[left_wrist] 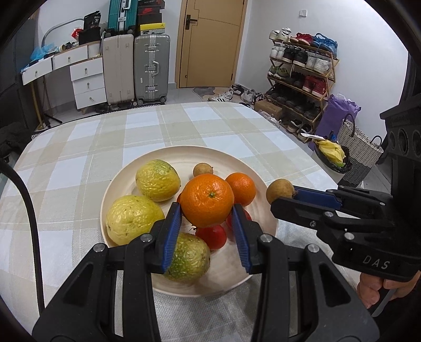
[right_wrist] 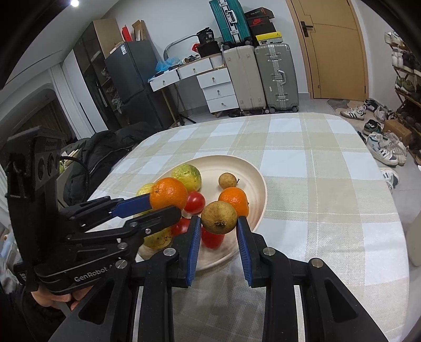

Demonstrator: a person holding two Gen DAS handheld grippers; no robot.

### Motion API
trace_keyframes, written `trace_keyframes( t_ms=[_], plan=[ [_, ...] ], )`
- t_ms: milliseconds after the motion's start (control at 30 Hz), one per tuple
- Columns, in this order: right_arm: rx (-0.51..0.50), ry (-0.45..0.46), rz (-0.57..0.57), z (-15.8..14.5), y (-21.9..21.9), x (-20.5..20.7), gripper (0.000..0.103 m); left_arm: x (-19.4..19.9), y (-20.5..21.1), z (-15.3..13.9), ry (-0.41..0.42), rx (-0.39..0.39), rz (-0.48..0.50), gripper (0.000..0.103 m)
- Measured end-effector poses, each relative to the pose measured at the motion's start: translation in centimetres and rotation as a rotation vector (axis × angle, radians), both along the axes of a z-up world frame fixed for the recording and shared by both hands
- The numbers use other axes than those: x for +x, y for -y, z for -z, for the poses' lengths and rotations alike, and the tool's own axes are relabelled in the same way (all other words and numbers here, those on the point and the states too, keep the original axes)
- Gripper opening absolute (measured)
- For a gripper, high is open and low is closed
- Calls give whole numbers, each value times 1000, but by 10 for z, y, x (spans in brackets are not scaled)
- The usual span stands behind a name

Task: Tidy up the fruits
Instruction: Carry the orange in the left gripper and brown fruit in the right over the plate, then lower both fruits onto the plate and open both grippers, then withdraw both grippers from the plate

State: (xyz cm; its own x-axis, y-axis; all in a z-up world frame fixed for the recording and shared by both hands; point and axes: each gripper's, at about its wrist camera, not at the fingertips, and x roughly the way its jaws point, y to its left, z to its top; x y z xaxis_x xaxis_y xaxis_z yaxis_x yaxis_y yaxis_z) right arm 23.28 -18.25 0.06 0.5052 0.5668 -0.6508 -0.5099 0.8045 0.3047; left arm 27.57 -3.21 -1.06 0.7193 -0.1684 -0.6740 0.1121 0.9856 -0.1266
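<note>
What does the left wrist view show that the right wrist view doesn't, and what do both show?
Only the left wrist view shows the full shoe rack, a woven basket and a purple bag.

Only the right wrist view shows the refrigerator and a dark jacket beside the table.

Both show the plate of fruit, the left gripper shut on a large orange, and the right gripper shut on a small brown fruit, both fruits held above the plate.

My two views are bright, evenly lit and sharp, with a ceiling lamp [right_wrist: 74, 3] glaring at top left, soft shadows under the fruit, and bent, black-vignetted fisheye edges.
</note>
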Motion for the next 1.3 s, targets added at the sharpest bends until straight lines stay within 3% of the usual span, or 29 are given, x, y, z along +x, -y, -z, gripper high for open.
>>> trace_keyframes(
  t_ms=[433, 800, 867, 1000, 1067, 1100, 1167, 1300],
  plan=[
    [-32, -2, 0, 6, -5, 4, 28, 12, 5, 14, -30, 13, 6, 36],
    [-22, 2, 20, 2, 1, 0, 34, 1, -1, 3, 2, -21, -23, 37],
    [-15, 7, 27, 0, 3, -1, 40, -5, -4, -2, 13, -26, -30, 39],
    [-29, 32, 34, -5, 5, -9, 55, -22, -11, -10, 39, -20, -41, 57],
    [-40, 44, 30, -7, 4, -14, 78, -33, -15, -14, 58, -19, -51, 67],
    [-37, 48, 27, -8, 4, -17, 84, -40, -18, -16, 69, -19, -58, 77],
    [-15, 67, 20, -11, 5, -25, 98, -52, -24, -21, 96, -33, -66, 84],
    [10, 106, 20, -17, 6, -34, 103, -74, -35, -27, 126, -45, -78, 85]
  ],
)
